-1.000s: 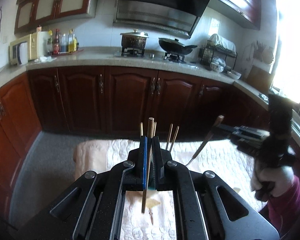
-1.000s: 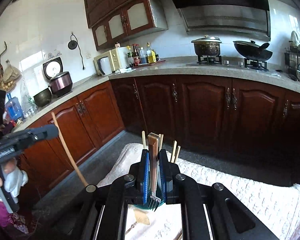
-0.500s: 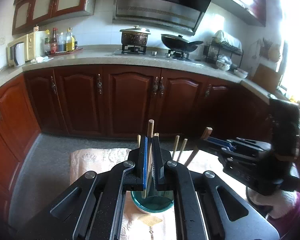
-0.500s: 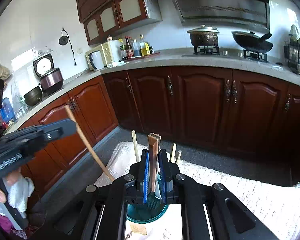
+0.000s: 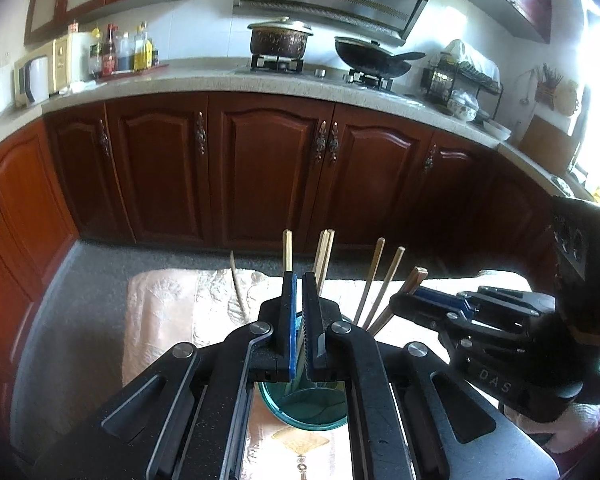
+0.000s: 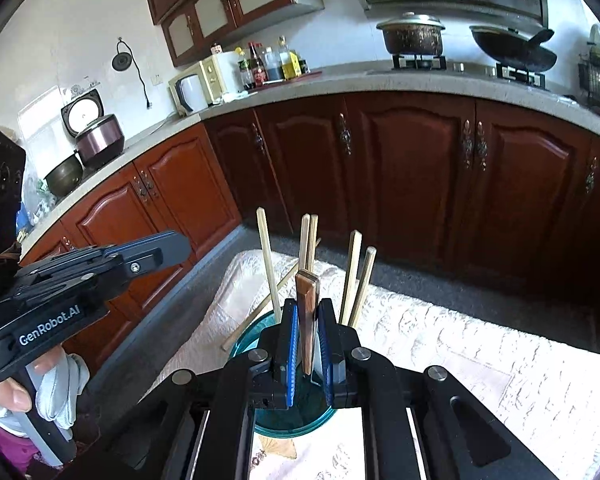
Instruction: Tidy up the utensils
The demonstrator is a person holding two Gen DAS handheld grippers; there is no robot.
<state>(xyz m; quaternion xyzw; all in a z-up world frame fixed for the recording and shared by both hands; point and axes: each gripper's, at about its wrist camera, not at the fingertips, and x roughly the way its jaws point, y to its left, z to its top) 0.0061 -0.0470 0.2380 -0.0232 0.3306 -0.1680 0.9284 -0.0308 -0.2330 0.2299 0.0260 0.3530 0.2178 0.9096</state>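
Right gripper (image 6: 309, 354): we clamp fingers on wooden-handled utensil (image 6: 306, 304), lowering it upright into teal cup (image 6: 244, 344) | Left gripper (image 5: 299, 344): fingers nearly together, apparently empty.

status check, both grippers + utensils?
Left gripper jaws near shut, nothing visibly gripped. Right gripper shut on wooden-handled fork, lowering into teal cup. Chopsticks already in the cup; one chopstick leans outside.

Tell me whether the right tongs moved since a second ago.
Yes. The right tongs, gripping the fork handle, came down over the teal cup, judged against the cloth.
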